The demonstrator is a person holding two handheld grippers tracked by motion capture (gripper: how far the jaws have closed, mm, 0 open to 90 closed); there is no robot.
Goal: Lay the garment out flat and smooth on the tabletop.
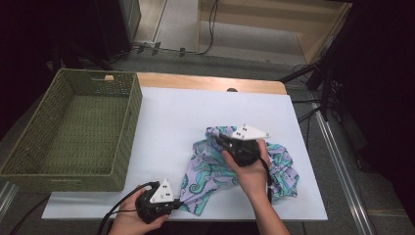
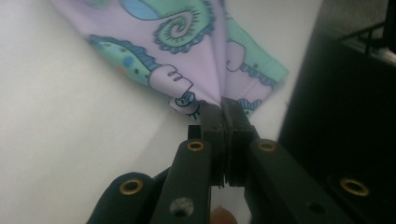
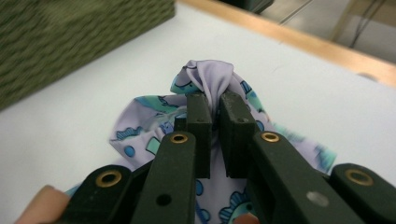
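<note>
Both grippers, left and right, clamped on the patterned cloth. Looks like mid-fold, probably headed for the basket. Next up: lift together, keeping it taut.

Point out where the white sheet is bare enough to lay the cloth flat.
Bare white sheet runs between the green basket and the patterned cloth, and along the far wooden edge. The near right is crowded by the cloth and both grippers.

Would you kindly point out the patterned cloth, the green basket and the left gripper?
patterned cloth (image 1: 205,161), high view, on its flat lilac middle.
green basket (image 1: 128,127), high view, on its right wall.
left gripper (image 2: 223,108), left gripper view, where its jaws pinch the cloth.
</note>
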